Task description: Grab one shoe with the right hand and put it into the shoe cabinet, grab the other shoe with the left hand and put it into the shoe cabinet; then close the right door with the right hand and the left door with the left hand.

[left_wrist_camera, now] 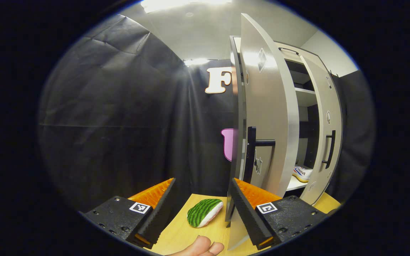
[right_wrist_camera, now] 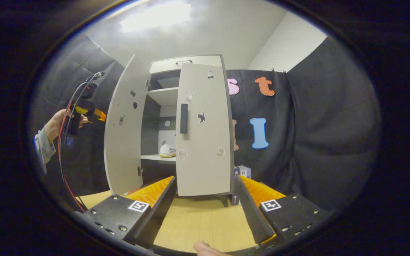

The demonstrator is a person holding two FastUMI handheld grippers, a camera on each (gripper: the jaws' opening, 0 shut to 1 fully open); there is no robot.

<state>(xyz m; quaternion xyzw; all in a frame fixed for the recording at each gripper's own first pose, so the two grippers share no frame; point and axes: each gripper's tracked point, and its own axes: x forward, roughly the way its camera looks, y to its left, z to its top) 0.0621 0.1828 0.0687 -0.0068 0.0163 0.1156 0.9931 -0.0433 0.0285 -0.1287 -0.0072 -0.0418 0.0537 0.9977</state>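
The white shoe cabinet [right_wrist_camera: 185, 65] stands on the wooden table. Its left door [right_wrist_camera: 125, 128] swings wide open; its right door [right_wrist_camera: 205, 131] is almost closed, with a dark handle [right_wrist_camera: 183, 118]. A white shoe [right_wrist_camera: 167, 151] rests on the lower shelf, and the left gripper view has it as the white shoe [left_wrist_camera: 303, 173] between both doors. My right gripper [right_wrist_camera: 205, 177] is open in front of the right door, holding nothing. My left gripper [left_wrist_camera: 202, 181] is open and empty, just left of the left door [left_wrist_camera: 269, 117], level with its handle [left_wrist_camera: 258, 147]. A hand [right_wrist_camera: 57, 126] holds that gripper out beside the open door.
A green striped, watermelon-like object [left_wrist_camera: 205, 212] lies on the table [left_wrist_camera: 180, 234] by the cabinet's left foot. Small boxes [right_wrist_camera: 242, 171] sit to the cabinet's right. Black cloth walls close in behind and on both sides. The right door [left_wrist_camera: 324, 142] stands partly open.
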